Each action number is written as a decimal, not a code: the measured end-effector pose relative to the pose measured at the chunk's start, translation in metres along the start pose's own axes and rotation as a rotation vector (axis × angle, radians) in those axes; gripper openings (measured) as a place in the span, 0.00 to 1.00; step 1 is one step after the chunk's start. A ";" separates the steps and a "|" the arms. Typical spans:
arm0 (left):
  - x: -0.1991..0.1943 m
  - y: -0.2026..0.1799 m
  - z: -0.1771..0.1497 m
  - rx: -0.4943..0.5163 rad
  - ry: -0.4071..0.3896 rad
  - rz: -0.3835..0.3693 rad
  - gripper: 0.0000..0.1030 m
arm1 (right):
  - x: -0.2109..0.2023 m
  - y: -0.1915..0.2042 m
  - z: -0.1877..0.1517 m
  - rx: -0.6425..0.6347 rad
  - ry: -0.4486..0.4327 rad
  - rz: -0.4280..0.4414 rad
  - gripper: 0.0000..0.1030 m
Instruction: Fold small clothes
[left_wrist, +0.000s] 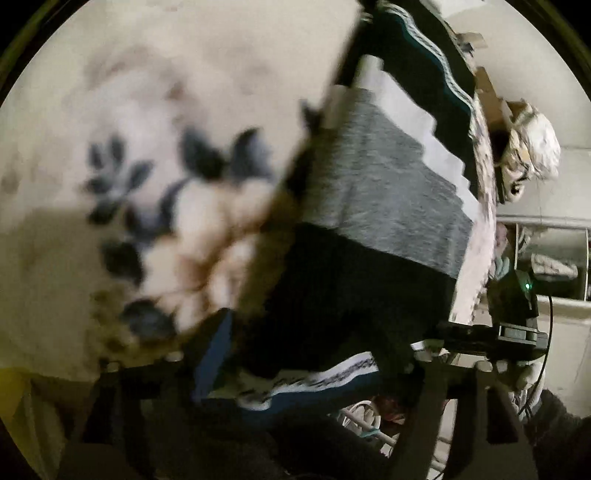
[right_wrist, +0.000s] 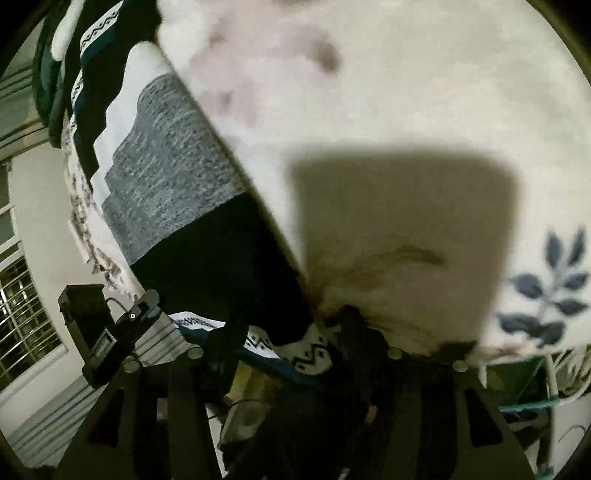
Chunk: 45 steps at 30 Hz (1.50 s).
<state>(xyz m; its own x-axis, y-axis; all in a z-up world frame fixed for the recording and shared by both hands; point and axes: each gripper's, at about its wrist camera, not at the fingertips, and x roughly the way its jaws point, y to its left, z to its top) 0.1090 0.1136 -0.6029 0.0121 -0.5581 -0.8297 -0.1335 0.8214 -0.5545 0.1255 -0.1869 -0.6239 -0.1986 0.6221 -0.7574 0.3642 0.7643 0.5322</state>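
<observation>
A cream cloth with a blue leaf print (left_wrist: 147, 177) fills the left of the left wrist view, blurred and close to the lens, its lower corner hanging near the fingers. In the right wrist view the same cloth (right_wrist: 406, 147) covers the right side, its creased corner bunched just above the gap. My left gripper (left_wrist: 295, 369) stands open with its dark fingers (left_wrist: 110, 398) wide apart. My right gripper (right_wrist: 295, 365) is also open, with the cloth's corner above the gap and its pads off the cloth. Each gripper also appears in the other's view: the right gripper (left_wrist: 517, 325) and the left gripper (right_wrist: 118, 332).
Under the cloth lies a blanket with grey, black, white and patterned bands (left_wrist: 388, 192) (right_wrist: 170, 166). A bundle of pale patterned fabric (left_wrist: 532, 147) and a shelf (left_wrist: 554, 258) are at the far right. A barred window (right_wrist: 22, 306) is at the left. A white wire rack (left_wrist: 362, 417) shows below.
</observation>
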 end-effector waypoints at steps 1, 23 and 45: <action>0.002 -0.006 0.001 0.017 0.006 0.006 0.70 | 0.002 0.002 0.000 -0.011 0.002 0.008 0.63; -0.093 -0.080 0.008 -0.041 -0.143 -0.129 0.11 | -0.056 0.077 -0.031 -0.086 -0.060 0.233 0.12; -0.087 -0.148 0.359 0.022 -0.307 -0.282 0.13 | -0.235 0.215 0.297 -0.054 -0.415 0.270 0.13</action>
<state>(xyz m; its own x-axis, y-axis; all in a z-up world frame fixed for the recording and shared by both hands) 0.4832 0.0827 -0.4714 0.3408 -0.7035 -0.6236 -0.0615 0.6452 -0.7615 0.5207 -0.2194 -0.4438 0.2794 0.6873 -0.6705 0.3026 0.5997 0.7408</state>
